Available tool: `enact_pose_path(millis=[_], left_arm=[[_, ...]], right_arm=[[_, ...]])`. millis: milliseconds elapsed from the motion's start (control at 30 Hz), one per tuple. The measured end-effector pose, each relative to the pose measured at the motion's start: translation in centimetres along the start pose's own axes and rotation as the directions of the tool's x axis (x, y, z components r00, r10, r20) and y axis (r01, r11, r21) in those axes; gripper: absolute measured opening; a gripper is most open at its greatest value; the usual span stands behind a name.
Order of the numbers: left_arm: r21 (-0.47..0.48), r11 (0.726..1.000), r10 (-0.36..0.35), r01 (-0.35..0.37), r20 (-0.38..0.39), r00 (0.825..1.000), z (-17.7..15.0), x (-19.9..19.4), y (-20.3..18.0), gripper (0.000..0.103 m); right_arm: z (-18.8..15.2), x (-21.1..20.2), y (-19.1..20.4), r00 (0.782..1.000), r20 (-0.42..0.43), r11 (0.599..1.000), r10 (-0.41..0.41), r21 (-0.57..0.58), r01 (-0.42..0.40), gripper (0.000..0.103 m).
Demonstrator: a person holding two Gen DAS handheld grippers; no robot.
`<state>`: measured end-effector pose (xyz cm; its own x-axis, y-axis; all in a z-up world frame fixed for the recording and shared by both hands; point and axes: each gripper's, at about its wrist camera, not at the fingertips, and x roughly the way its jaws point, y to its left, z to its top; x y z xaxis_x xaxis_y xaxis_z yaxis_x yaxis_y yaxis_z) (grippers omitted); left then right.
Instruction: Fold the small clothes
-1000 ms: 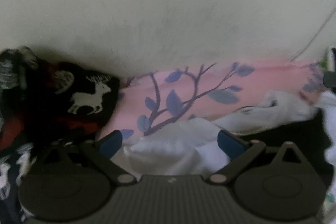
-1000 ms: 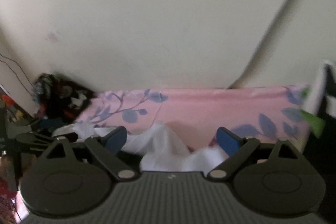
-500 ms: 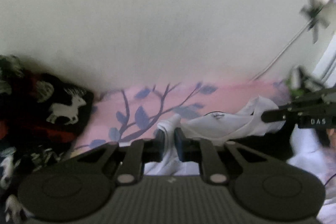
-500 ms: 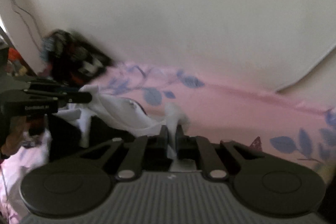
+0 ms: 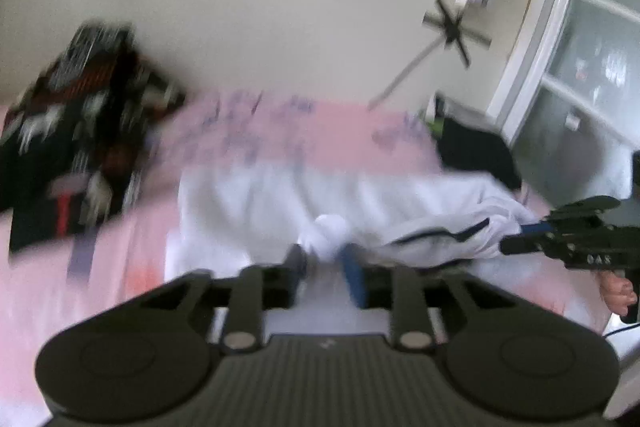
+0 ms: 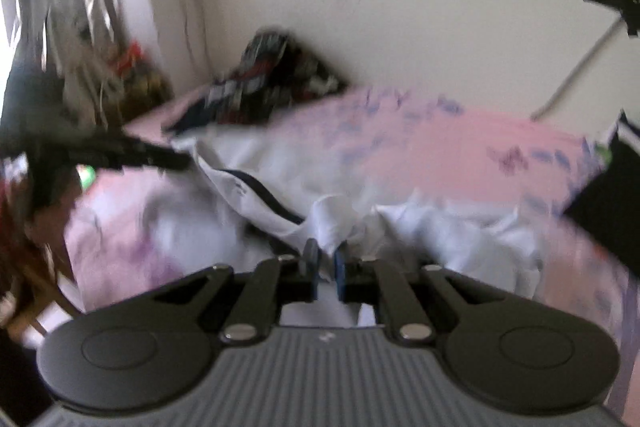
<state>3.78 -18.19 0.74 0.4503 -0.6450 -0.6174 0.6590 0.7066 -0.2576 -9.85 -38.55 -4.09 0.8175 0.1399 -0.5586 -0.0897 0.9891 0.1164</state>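
A white garment with a dark trim line (image 5: pixel 400 195) lies stretched across the pink leaf-print sheet (image 5: pixel 340 135). My left gripper (image 5: pixel 324 261) has a bunched fold of it between its blue pads, and its jaws are opening. My right gripper (image 6: pixel 325 265) pinches another fold of the same garment (image 6: pixel 440 227), its jaws narrow and opening slightly. Each gripper shows in the other's view: the right gripper (image 5: pixel 508 247) at the garment's right end, the left gripper (image 6: pixel 182 161) at its left end. Both pictures are motion-blurred.
A dark patterned cloth pile (image 5: pixel 80 131) sits at the back left by the wall (image 5: pixel 300 7). A black cloth (image 5: pixel 476 151) lies at the sheet's right end. A white-framed glass door (image 5: pixel 580 75) stands at the right. A hand (image 5: pixel 616 291) holds the right gripper.
Both grippers closed on folds of the white garment, then pulled it back toward me and apart, spreading it over the pink sheet. The left jaws now stand wider than half a second ago.
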Motion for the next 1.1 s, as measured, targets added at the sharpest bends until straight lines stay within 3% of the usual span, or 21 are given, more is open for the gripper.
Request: enact_pose_path(millis=[33, 67, 167, 200, 233, 267, 367, 433, 500, 567, 600, 667, 700, 733, 800, 833, 900, 933, 1000, 1067, 1100], left_arm=[[-0.015, 1.0, 0.016, -0.016, -0.015, 1.0, -0.9, -0.3, 0.4, 0.05], [-0.032, 0.999, 0.035, -0.035, -0.017, 0.999, -1.3, -0.5, 0.9, 0.06], [-0.091, 0.991, 0.097, -0.094, 0.028, 0.995, -0.9, -2.0, 2.5, 0.07], [-0.117, 0.987, 0.113, -0.107, 0.051, 0.992, -0.5, -2.5, 3.1, 0.075], [-0.147, 0.982, 0.129, -0.117, 0.076, 0.989, 0.0, -2.9, 3.6, 0.089], [-0.178, 0.976, 0.145, -0.126, 0.099, 0.984, 0.5, -3.1, 4.1, 0.095], [-0.221, 0.964, 0.172, -0.146, 0.105, 0.979, 1.9, -2.4, 5.2, 0.094], [-0.233, 0.96, 0.181, -0.158, 0.079, 0.98, 2.4, -0.9, 5.5, 0.09], [-0.237, 0.955, 0.19, -0.176, 0.036, 0.981, 2.8, 0.9, 5.6, 0.081], [-0.234, 0.955, 0.185, -0.18, 0.001, 0.983, 2.7, 2.2, 5.2, 0.065], [-0.231, 0.956, 0.182, -0.18, -0.013, 0.983, 2.5, 2.8, 5.0, 0.062], [-0.219, 0.956, 0.194, -0.196, -0.032, 0.98, 2.0, 3.7, 4.6, 0.042], [-0.21, 0.956, 0.202, -0.206, -0.04, 0.978, 1.7, 3.9, 4.3, 0.035], [-0.203, 0.954, 0.215, -0.22, -0.049, 0.975, 1.5, 4.0, 4.3, 0.025], [-0.22, 0.952, 0.208, -0.213, -0.046, 0.977, 1.4, 3.8, 4.7, 0.021], [-0.24, 0.95, 0.195, -0.199, -0.042, 0.98, 1.4, 3.7, 5.0, 0.019], [-0.261, 0.946, 0.186, -0.191, -0.044, 0.982, 1.3, 3.6, 5.4, 0.019], [-0.259, 0.946, 0.189, -0.195, -0.048, 0.981, 1.2, 3.7, 5.3, 0.019], [-0.239, 0.947, 0.208, -0.216, -0.056, 0.976, 1.0, 4.0, 4.9, 0.02], [-0.216, 0.951, 0.216, -0.223, -0.054, 0.975, 1.0, 3.9, 4.4, 0.027], [-0.208, 0.953, 0.214, -0.219, -0.049, 0.976, 1.1, 3.5, 4.2, 0.032]], right_arm=[[-1.3, -0.5, 0.2, 1.0, 0.013, 1.0, -0.016, 0.015, 0.016, 0.032], [-2.1, -1.4, 0.0, 0.997, 0.053, 0.998, -0.054, 0.036, 0.052, 0.043], [-3.0, -5.3, -1.7, 0.953, 0.23, 0.973, -0.195, 0.17, 0.158, 0.06], [-3.2, -6.3, -2.5, 0.93, 0.281, 0.955, -0.235, 0.243, 0.168, 0.078], [-3.4, -7.0, -3.3, 0.908, 0.321, 0.935, -0.271, 0.311, 0.169, 0.083], [-3.5, -7.3, -4.2, 0.896, 0.33, 0.916, -0.297, 0.365, 0.169, 0.083], [-3.4, -6.0, -6.7, 0.913, 0.244, 0.862, -0.325, 0.473, 0.181, 0.083], [-3.3, -4.5, -7.4, 0.932, 0.202, 0.851, -0.299, 0.5, 0.165, 0.081], [-3.4, -3.0, -7.4, 0.952, 0.166, 0.856, -0.259, 0.497, 0.146, 0.076], [-3.4, -1.5, -7.3, 0.968, 0.134, 0.853, -0.212, 0.51, 0.116, 0.076], [-3.6, -0.6, -7.2, 0.977, 0.11, 0.845, -0.18, 0.525, 0.097, 0.067], [-4.0, 0.4, -6.6, 0.985, 0.065, 0.849, -0.158, 0.518, 0.102, 0.032], [-4.2, 0.3, -6.1, 0.983, 0.051, 0.858, -0.177, 0.498, 0.128, 0.014], [-4.3, 0.0, -6.1, 0.978, 0.051, 0.869, -0.204, 0.47, 0.156, 0.008], [-4.2, -1.8, -6.7, 0.957, 0.076, 0.877, -0.279, 0.426, 0.222, 0.002], [-4.2, -2.7, -6.9, 0.937, 0.096, 0.875, -0.337, 0.4, 0.274, 0.001], [-4.3, -3.6, -6.8, 0.869, 0.095, 0.845, -0.485, 0.306, 0.438, 0.001], [-4.7, -3.6, -7.2, 0.855, 0.066, 0.83, -0.514, 0.291, 0.476, 0.001], [-5.6, -3.3, -8.3, 0.878, 0.006, 0.836, -0.479, 0.31, 0.453, 0.001], [-6.2, -4.0, -8.9, 0.877, 0.011, 0.825, -0.481, 0.345, 0.448, 0.004], [-6.3, -4.6, -9.0, 0.876, 0.033, 0.82, -0.482, 0.37, 0.437, 0.019]])
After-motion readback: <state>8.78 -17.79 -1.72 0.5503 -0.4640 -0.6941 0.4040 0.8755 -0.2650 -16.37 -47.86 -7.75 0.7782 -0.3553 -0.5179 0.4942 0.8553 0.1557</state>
